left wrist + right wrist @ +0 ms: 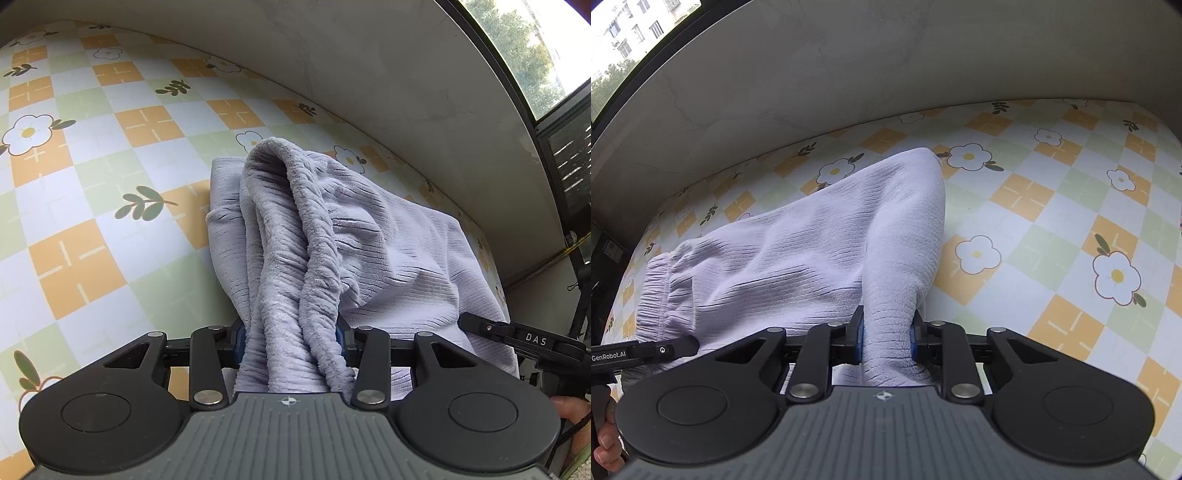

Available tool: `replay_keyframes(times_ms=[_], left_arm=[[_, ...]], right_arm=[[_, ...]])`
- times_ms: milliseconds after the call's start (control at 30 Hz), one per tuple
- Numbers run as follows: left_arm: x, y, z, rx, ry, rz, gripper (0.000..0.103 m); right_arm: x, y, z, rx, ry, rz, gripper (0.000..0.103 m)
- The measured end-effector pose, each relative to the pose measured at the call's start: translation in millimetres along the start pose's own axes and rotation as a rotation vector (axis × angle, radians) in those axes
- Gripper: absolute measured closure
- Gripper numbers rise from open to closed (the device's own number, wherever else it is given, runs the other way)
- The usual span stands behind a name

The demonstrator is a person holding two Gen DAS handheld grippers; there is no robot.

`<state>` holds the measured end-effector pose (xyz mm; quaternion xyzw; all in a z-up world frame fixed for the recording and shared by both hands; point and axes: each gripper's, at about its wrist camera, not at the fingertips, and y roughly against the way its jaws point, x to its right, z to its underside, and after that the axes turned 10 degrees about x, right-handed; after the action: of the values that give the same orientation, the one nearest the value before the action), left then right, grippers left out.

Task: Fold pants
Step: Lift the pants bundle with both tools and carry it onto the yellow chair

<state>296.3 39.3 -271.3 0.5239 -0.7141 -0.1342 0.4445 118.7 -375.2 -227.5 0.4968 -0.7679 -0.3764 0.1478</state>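
The pants [388, 236] are pale lilac ribbed fleece, lying on a checked flower-print tablecloth [92, 184]. My left gripper [290, 338] is shut on a bunched, gathered band of the pants and lifts it off the table. My right gripper [886, 338] is shut on a fold of the pants [798, 251], lifted into a ridge. The elastic waistband [655, 291] shows at the left of the right wrist view. The other gripper shows at each view's edge: the right one [517, 334] and the left one [646, 350].
A grey wall [886, 74] runs along the table's far edge. A window [535, 55] is at the corner, also in the right wrist view [624, 40]. Bare tablecloth [1052, 221] lies to the right of the pants and to their left in the left wrist view.
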Motion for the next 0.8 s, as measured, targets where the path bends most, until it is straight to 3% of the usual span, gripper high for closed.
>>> replay_keyframes(times_ms=[300,500,800], left_arm=[[-4.1,47.6,14.9,0.083,0.06,-0.082,0.063],[0.0,97.8,40.4,0.187,0.141,-0.201,0.064],[16.6,172.1,97.1,0.356,0.283,-0.441,0.064]], right_arm=[[-42.6,13.3,-17.1,0.033,0.199,-0.129,0.084],[-63.0,11.0,-21.8,0.018,0.302,-0.288,0.084],[-111.6,7.4,-5.3,-0.021,0.469,-0.571,0.084]])
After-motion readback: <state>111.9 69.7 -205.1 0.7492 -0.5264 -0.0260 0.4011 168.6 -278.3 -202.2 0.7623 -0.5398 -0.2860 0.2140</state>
